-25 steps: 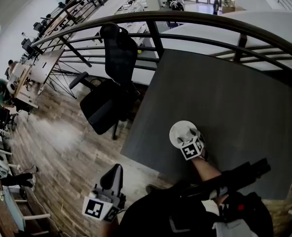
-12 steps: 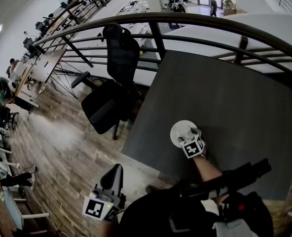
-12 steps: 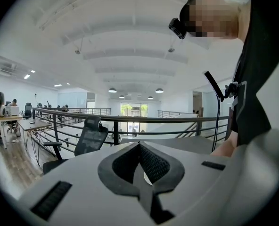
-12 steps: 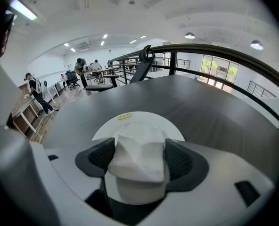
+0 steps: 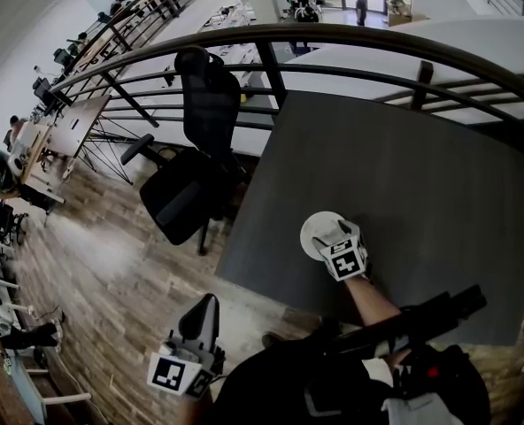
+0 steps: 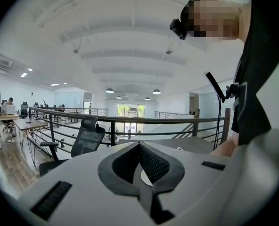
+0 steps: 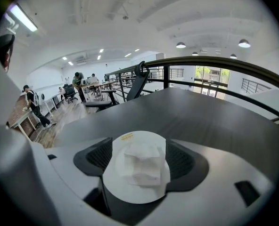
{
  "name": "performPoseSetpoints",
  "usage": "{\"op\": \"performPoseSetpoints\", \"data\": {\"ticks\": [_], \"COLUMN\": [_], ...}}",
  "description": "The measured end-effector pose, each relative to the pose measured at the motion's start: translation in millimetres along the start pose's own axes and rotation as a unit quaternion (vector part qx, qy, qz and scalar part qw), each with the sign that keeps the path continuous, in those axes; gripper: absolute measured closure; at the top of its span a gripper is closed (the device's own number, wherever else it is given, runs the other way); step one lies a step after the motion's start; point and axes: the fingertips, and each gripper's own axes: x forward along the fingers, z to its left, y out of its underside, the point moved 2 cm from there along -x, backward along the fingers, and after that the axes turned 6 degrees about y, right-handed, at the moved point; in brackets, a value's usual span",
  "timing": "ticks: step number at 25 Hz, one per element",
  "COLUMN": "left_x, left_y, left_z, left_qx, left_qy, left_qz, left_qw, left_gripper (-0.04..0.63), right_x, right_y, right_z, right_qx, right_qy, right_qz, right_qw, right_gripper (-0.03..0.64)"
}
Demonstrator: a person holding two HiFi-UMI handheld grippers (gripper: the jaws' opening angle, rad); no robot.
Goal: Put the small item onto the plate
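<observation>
Head view: the right gripper (image 5: 335, 235) is held over the plate (image 5: 312, 229). Left gripper view: the left gripper (image 6: 139, 148) is clenched, empty. Right gripper view: jaws (just opened wider) are released; the tissue (image 7: 142, 166) is laid on the plate between them.

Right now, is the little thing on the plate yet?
Done: the crumpled paper lies on the plate. In hand: nothing; the right gripper has just been opening its jaws, which stand apart either side of the paper, not pressing it. The left gripper is shut and empty, off the table. Left: just drawing the right gripper away, probably.
</observation>
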Motion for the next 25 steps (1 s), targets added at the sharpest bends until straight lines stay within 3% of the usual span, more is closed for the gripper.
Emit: {"op": "performPoseSetpoints", "data": {"ticks": [7,15,18,20,25], "left_x": [5.9,3.1,2.5,2.0,1.0], "left_y": [-2.2,-8.1,-4.8,-8.4,-18.0], "left_z": [0.0,-4.4,-4.5,-9.9,-12.2], "left_qx": [0.003,0.007,0.03,0.047,0.042], "left_qy": [0.04,0.095,0.111,0.127,0.16], "left_qz": [-0.011,-0.031,-0.029,-0.036,-0.056], "left_qw": [0.9991,0.995,0.9929,0.9902,0.9847], "left_gripper": [0.591,0.591,0.591,0.591,0.591], "right_x": [-41.6,-113.6,-136.5,-149.4,-179.8], "right_y": [-43.4,-84.8,-93.0,-97.0,-105.7], "right_z": [7.8,26.6,31.5,36.7,51.9], "right_qx": [0.046,0.072,0.078,0.078,0.084], "right_qy": [-0.008,-0.002,0.013,0.021,0.028], "right_qz": [-0.078,-0.17,-0.188,-0.195,-0.217], "right_qw": [0.996,0.983,0.979,0.977,0.972], "right_gripper": [0.273,0.471,0.541,0.56,0.575]}}
